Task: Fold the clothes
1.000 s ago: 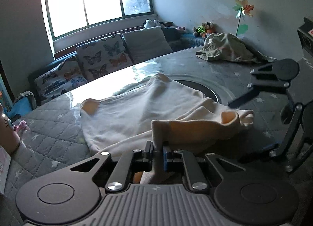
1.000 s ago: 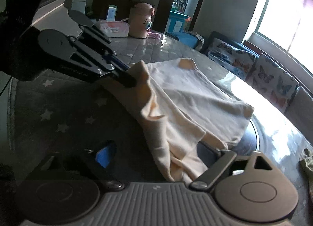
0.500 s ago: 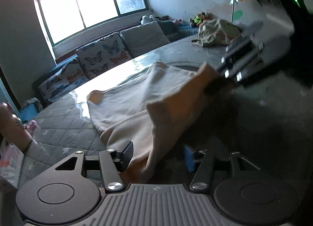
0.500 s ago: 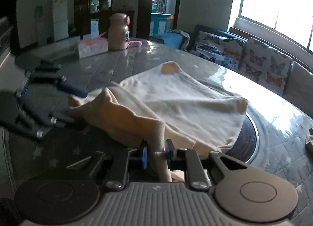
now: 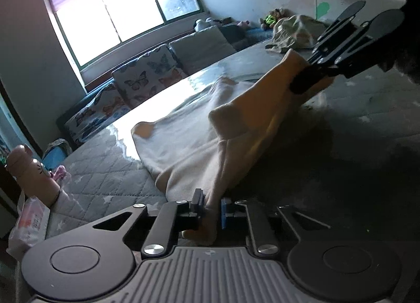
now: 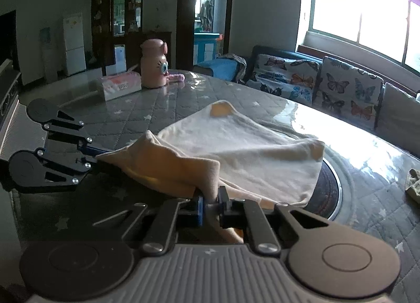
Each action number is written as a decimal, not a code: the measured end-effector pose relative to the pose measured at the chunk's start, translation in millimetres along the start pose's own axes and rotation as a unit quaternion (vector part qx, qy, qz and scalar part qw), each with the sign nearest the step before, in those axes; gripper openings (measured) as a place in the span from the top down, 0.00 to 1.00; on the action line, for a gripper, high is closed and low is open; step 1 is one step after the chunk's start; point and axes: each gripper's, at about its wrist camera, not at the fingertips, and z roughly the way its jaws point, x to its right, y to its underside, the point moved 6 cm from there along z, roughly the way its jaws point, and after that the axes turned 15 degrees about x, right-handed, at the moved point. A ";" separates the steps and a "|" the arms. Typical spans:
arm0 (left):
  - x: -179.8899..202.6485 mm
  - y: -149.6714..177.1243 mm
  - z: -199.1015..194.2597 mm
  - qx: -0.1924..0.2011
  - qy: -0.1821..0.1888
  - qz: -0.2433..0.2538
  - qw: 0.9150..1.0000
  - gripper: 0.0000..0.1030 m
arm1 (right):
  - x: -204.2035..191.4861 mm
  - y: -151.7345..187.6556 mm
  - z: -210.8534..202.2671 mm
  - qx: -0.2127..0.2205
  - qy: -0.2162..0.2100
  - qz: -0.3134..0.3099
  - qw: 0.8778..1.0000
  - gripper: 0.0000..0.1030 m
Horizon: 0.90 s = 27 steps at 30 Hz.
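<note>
A cream garment (image 5: 199,129) lies on the grey quilted table (image 5: 105,179), its near edge lifted. My left gripper (image 5: 211,209) is shut on one near corner of it. My right gripper (image 6: 211,203) is shut on the other near corner of the garment (image 6: 236,145). The cloth hangs stretched between the two grippers above the table (image 6: 183,95). The right gripper also shows in the left wrist view (image 5: 312,72) at the upper right. The left gripper also shows in the right wrist view (image 6: 94,157) at the left.
A crumpled olive garment (image 5: 294,32) lies at the table's far side. A pink bottle (image 6: 153,64) and a tissue pack (image 6: 119,87) stand near one edge. A round dark inset (image 6: 328,187) sits in the table's middle. A butterfly-cushioned sofa (image 6: 315,82) runs under the window.
My left gripper let go, then shut again on a near corner. My right gripper shut on the other corner. Both now hold the near edge raised and stretched between them.
</note>
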 end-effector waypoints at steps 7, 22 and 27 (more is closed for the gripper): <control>2.7 -26.1 -59.3 0.030 0.030 -0.038 0.998 0.88 | -13.2 -10.6 -51.1 0.014 -0.026 0.017 0.999 0.91; -28.2 -53.1 -41.9 0.034 0.009 -0.073 0.997 0.88 | -4.5 -39.1 -37.4 0.013 -0.034 0.023 0.999 0.91; -55.2 -54.5 10.6 0.011 0.004 -0.081 0.997 0.88 | 23.5 -45.5 8.3 -0.008 -0.017 0.039 0.999 0.91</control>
